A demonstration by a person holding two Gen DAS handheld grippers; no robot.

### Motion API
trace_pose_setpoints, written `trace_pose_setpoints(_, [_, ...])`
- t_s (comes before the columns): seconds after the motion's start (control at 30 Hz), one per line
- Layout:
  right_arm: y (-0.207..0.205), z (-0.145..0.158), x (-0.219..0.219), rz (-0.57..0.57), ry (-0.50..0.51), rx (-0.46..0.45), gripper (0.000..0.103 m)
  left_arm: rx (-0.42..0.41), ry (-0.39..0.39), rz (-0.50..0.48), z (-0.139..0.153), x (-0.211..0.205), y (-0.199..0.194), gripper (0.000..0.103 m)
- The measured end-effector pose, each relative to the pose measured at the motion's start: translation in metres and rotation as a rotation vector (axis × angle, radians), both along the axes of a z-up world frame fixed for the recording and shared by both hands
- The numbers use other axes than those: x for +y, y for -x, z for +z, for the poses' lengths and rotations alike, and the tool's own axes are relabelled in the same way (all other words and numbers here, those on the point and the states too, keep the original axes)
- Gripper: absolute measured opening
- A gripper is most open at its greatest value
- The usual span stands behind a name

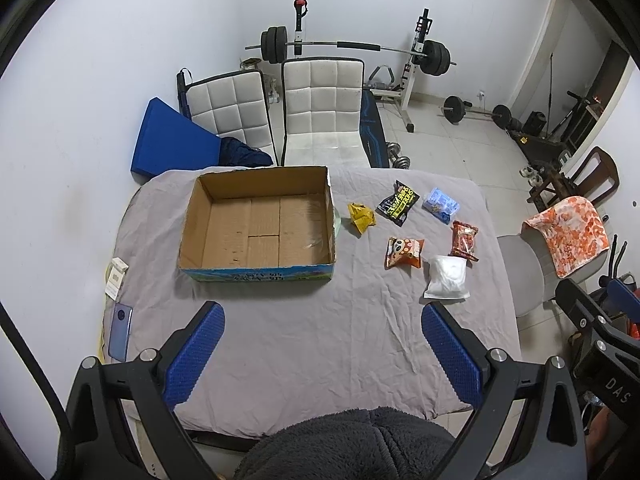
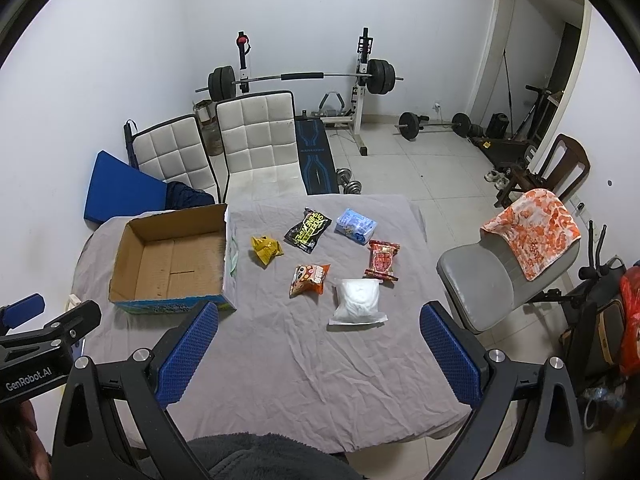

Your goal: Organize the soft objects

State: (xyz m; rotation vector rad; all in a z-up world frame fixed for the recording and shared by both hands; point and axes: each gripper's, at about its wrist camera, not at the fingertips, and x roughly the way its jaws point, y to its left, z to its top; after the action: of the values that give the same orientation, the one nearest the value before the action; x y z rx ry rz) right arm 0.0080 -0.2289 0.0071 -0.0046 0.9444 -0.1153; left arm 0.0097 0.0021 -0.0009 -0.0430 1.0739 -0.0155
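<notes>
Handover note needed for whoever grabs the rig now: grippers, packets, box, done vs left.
Left gripper: open, empty, above the near table edge.
Right gripper: open, empty, likewise.
Cardboard box: on the table's left, nothing in it.
On the grey cloth right of the box, six soft packs: yellow, black, blue, red, orange, white.
Done: nothing packed.
Left: presumably all six go into the box.
</notes>
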Motion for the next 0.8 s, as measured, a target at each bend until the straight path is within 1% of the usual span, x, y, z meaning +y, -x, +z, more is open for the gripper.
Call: trace_pose_setpoints(0.8, [0.0067, 0.0053, 0.0012, 0.016, 0.003, -0.016, 0.103, -0.012, -0.002, 0.001, -0.0005, -0.0008, -0.0002, 0.101])
